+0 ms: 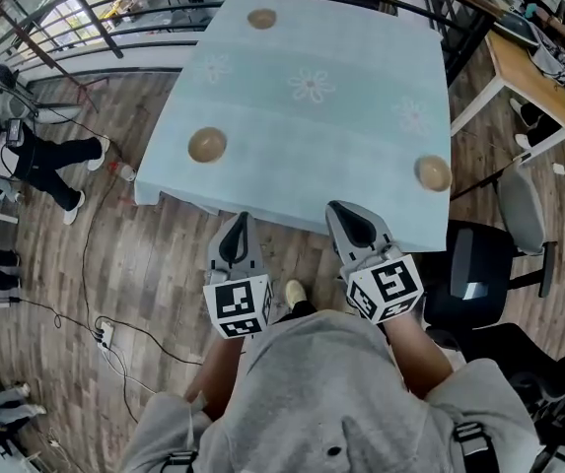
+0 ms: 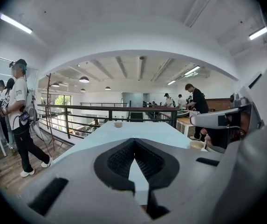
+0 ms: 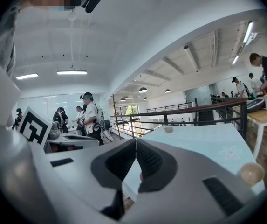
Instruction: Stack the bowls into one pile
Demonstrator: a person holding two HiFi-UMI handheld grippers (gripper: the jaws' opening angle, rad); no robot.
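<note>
Three small round tan bowls, open side up, well apart on pale blue flower-print tablecloth: far-edge bowl, left bowl, right-corner bowl. Left gripper and right gripper: jaws pressed together, nothing held, over wood floor short of table's near edge.

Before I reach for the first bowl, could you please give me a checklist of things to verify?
1. Three bowls in sight: ok. The left bowl, right bowl and far bowl stand apart on the table.
2. Bowls upright: ok.
3. left gripper empty: ok, nothing is between its jaws.
4. right gripper empty: ok, nothing is between its jaws.
5. Jaws open for a grasp: not ok, both are shut.
6. Grippers over the table: not ok, both are short of its near edge.
</note>
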